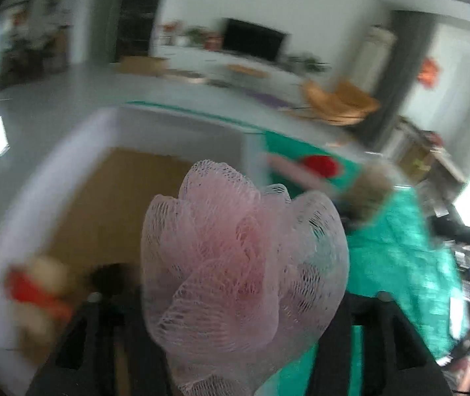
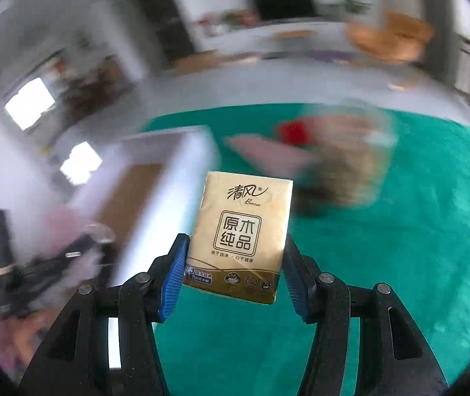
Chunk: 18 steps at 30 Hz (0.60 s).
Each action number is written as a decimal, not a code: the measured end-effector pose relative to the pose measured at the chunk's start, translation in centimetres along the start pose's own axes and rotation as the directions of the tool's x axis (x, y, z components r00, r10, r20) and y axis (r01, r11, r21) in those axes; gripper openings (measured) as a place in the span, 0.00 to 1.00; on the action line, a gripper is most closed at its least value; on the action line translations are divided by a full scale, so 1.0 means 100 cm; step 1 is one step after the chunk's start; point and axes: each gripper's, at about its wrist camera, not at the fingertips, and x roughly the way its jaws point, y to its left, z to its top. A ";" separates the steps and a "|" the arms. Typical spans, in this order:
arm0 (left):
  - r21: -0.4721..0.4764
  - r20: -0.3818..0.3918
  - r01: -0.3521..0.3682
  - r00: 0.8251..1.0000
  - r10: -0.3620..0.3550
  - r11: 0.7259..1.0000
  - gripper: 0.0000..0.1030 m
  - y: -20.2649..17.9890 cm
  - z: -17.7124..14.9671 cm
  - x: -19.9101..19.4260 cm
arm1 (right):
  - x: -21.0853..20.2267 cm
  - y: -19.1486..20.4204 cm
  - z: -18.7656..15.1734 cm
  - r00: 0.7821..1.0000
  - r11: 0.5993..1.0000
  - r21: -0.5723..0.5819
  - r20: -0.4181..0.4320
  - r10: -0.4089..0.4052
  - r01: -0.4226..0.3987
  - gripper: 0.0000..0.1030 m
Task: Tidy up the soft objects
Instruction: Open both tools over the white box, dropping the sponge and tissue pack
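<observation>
Carrying soft items toward white bin (image 1: 70, 151) with brown floor.
Left gripper (image 1: 235, 346) clasps pink mesh bath puff (image 1: 241, 257), nearer bin; right gripper (image 2: 235, 274) pinches gold tissue pack (image 2: 241, 231), bin lying leftward.

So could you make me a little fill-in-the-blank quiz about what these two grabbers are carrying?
1. The left gripper holds a mesh bath sponge coloured ____.
2. The right gripper is clamped on a gold ____ pack.
3. The cloth under everything is ____.
4. The pads on the right gripper are ____.

Missing words: pink; tissue; green; blue
</observation>
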 end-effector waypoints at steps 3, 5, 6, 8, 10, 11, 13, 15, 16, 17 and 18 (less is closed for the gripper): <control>-0.065 -0.039 -0.184 0.983 0.182 0.981 0.89 0.056 -0.016 -0.010 | 0.024 0.078 -0.002 0.982 0.980 -0.086 -0.079 0.172 -0.178 0.56; -0.113 -0.083 -0.242 0.969 0.233 0.964 0.89 0.085 -0.030 -0.010 | 0.043 0.112 -0.014 0.954 0.956 -0.105 -0.150 0.258 -0.275 0.60; -0.139 -0.114 -0.266 0.961 0.251 0.954 0.89 0.097 -0.035 -0.007 | 0.054 0.125 -0.021 0.939 0.944 -0.109 -0.190 0.288 -0.311 0.63; -0.194 -0.159 -0.298 0.950 0.270 0.935 0.89 0.114 -0.044 -0.005 | 0.074 0.144 -0.035 0.899 0.918 -0.095 -0.266 0.348 -0.384 0.70; -0.230 -0.153 -0.292 0.953 0.262 0.928 0.89 0.119 -0.049 -0.007 | 0.079 0.146 -0.045 0.891 0.911 -0.099 -0.276 0.361 -0.400 0.70; -0.244 -0.122 -0.281 0.958 0.258 0.928 0.89 0.117 -0.049 -0.012 | 0.076 0.141 -0.050 0.904 0.917 -0.122 -0.257 0.341 -0.380 0.71; -0.241 -0.071 -0.260 0.966 0.250 0.935 0.89 0.112 -0.048 -0.019 | 0.070 0.124 -0.055 0.933 0.935 -0.147 -0.215 0.289 -0.323 0.71; -0.222 -0.025 -0.225 0.974 0.225 0.949 0.89 0.095 -0.046 -0.020 | 0.066 0.093 -0.062 0.967 0.960 -0.161 -0.154 0.203 -0.227 0.73; -0.208 -0.005 -0.198 0.979 0.202 0.958 0.89 0.084 -0.045 -0.021 | 0.067 0.071 -0.069 0.980 0.972 -0.161 -0.128 0.149 -0.169 0.75; -0.184 0.016 -0.154 0.987 0.160 0.971 0.89 0.069 -0.043 -0.021 | 0.069 0.052 -0.071 0.990 0.982 -0.157 -0.105 0.092 -0.107 0.75; -0.150 0.035 -0.099 0.994 0.105 0.984 0.89 0.050 -0.040 -0.020 | 0.071 0.027 -0.079 0.997 0.989 -0.146 -0.081 0.016 -0.028 0.75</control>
